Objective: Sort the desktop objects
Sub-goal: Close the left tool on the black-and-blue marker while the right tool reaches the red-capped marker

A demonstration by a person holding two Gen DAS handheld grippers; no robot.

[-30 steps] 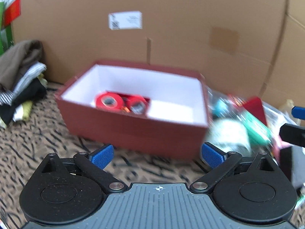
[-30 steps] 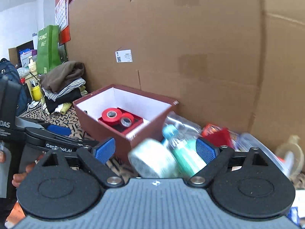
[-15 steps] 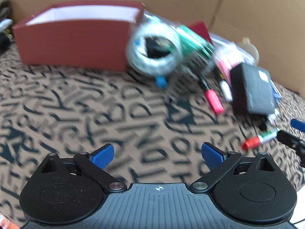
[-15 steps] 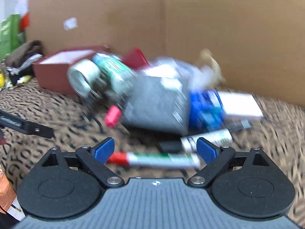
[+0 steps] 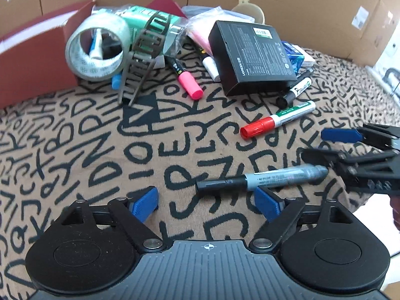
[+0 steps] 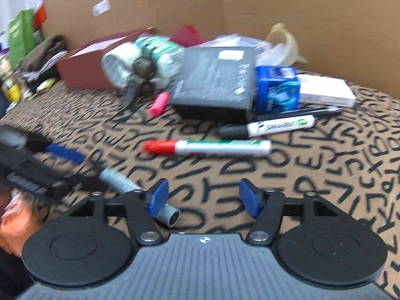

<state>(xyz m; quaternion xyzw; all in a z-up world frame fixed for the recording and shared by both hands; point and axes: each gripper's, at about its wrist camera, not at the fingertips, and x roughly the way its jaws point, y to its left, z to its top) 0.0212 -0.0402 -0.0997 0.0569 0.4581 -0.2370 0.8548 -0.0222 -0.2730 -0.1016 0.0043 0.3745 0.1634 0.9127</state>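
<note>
Jaws of both grippers, left and right, stand spread, holding nothing. Grey marker lies loose on the bench just ahead of both, beside the right gripper's left pad. Red box sits well apart, by the clutter. Risk: a pad nudging the round marker could roll it out of reach.

Landmark: black rectangular cardboard box. Left of it: pink-capped marker, clear tape roll, dark red open box. Before it: red-capped white marker; nearer still, grey-barrelled black marker.
</note>
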